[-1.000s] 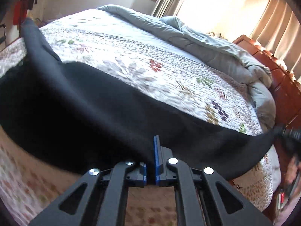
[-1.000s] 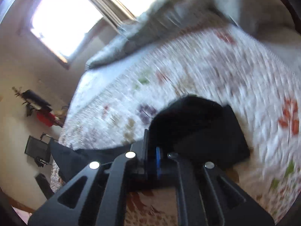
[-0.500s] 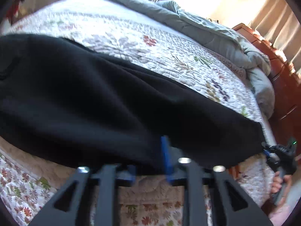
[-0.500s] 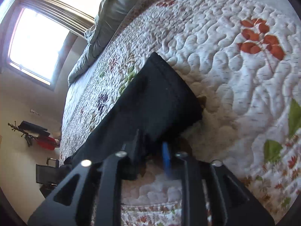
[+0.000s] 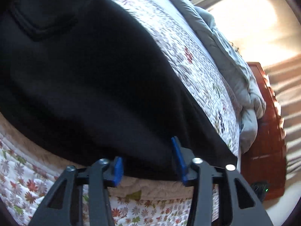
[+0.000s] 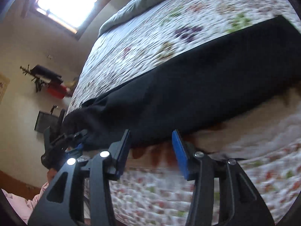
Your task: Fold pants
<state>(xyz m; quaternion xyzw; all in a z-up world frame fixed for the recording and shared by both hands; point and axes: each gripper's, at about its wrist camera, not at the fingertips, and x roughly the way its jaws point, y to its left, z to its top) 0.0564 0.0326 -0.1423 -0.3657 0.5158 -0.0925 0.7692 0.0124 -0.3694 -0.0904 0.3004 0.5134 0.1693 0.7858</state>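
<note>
The black pants [image 5: 90, 79] lie spread along the near edge of the bed's floral quilt [image 5: 197, 66]; a back pocket [image 5: 39, 17] shows at upper left. My left gripper [image 5: 148, 162] is open, its blue pads at the pants' near hem, nothing held. In the right wrist view the pants [image 6: 197, 86] stretch across the quilt [image 6: 150, 37]. My right gripper [image 6: 151, 148] is open and empty just in front of the pants' near edge. The left gripper [image 6: 73, 139] shows there at the pants' far left end.
A grey duvet [image 5: 235, 71] is bunched along the far side of the bed. A wooden dresser [image 5: 263, 131] stands beyond the bed's right end. A window [image 6: 75, 1], a wall and a rack with dark and red items [image 6: 49, 82] are at left.
Both grippers were shut on the pants and have opened. The pants, held up and stretched a second ago, now lie flat on the quilt. Both grippers have dropped to the bed's near edge.
</note>
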